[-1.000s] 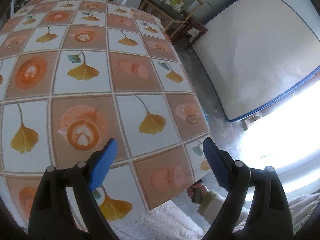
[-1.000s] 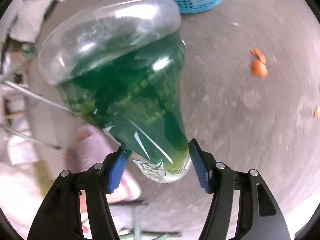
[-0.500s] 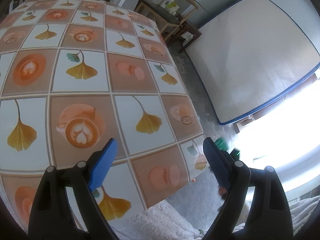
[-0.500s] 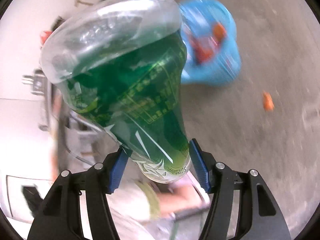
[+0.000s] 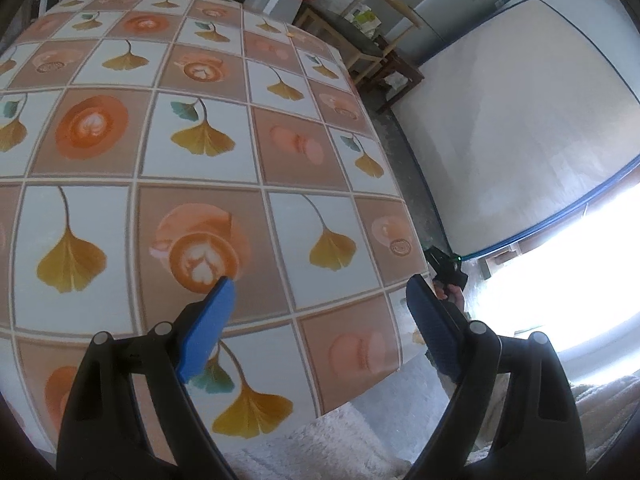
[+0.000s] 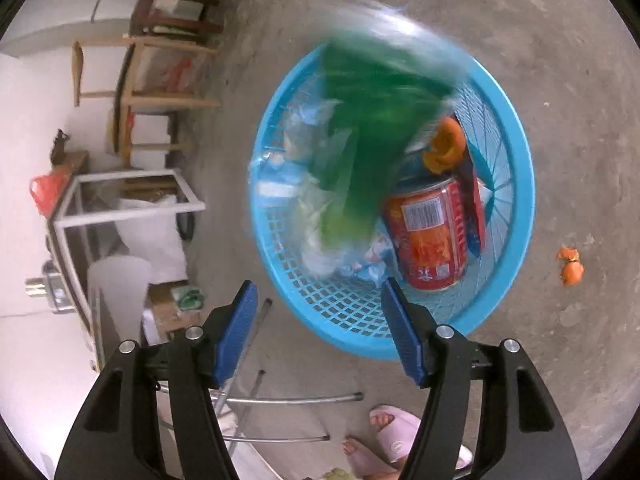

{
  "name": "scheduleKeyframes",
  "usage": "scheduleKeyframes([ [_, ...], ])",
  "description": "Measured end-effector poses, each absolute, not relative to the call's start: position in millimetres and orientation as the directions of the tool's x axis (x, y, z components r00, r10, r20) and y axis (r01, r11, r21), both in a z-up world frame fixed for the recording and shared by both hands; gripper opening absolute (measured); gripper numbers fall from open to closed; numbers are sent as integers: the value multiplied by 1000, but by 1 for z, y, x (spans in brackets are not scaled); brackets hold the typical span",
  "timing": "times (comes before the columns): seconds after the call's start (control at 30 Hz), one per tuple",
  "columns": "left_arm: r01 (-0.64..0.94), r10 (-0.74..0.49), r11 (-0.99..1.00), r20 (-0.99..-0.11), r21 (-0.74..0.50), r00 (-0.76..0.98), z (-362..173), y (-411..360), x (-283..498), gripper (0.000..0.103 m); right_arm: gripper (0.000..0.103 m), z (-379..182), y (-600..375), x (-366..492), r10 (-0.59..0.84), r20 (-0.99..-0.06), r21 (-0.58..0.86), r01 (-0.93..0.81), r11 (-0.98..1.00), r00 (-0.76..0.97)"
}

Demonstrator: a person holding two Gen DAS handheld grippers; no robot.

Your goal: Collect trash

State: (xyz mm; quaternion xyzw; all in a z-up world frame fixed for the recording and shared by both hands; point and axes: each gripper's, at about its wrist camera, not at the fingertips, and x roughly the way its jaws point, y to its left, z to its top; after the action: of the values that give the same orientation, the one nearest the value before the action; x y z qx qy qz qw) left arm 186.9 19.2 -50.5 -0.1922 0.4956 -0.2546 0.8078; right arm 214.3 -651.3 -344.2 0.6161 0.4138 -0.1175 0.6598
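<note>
Jaws of the right gripper (image 6: 316,328) stand wide apart and hold nothing; a green bottle (image 6: 372,128), blurred, sits free of them over the blue basket (image 6: 516,216), among a red can (image 6: 430,236), orange peel (image 6: 446,146) and plastic wrappers (image 6: 320,184). I judge this the drop step for the bottle. More peel (image 6: 570,266) lies on the concrete floor (image 6: 560,80) near the basket, well apart from the jaws; fetching it looks like the next move, calling for a low reach and a narrow pinch. Jaws of the left gripper (image 5: 318,314) are also wide and empty, poised over the patterned bench (image 5: 200,208), touching nothing.
</note>
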Motion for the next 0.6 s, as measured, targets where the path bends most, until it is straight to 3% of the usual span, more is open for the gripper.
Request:
scheduleKeyframes([
  [0.23, 252, -596, 802, -699, -541, 395, -43, 13, 178, 83, 64, -312, -644, 164, 329, -683, 731, 620, 287, 652],
  [0.43, 308, -550, 835, -699, -455, 457, -23, 0, 151, 84, 64, -216, -601, 105, 285, -706, 688, 535, 490, 648],
  [0.6, 302, -472, 881, -685, -364, 555, -9, -11, 124, 92, 83, -126, -520, 57, 146, -723, 527, 403, 749, 675],
])
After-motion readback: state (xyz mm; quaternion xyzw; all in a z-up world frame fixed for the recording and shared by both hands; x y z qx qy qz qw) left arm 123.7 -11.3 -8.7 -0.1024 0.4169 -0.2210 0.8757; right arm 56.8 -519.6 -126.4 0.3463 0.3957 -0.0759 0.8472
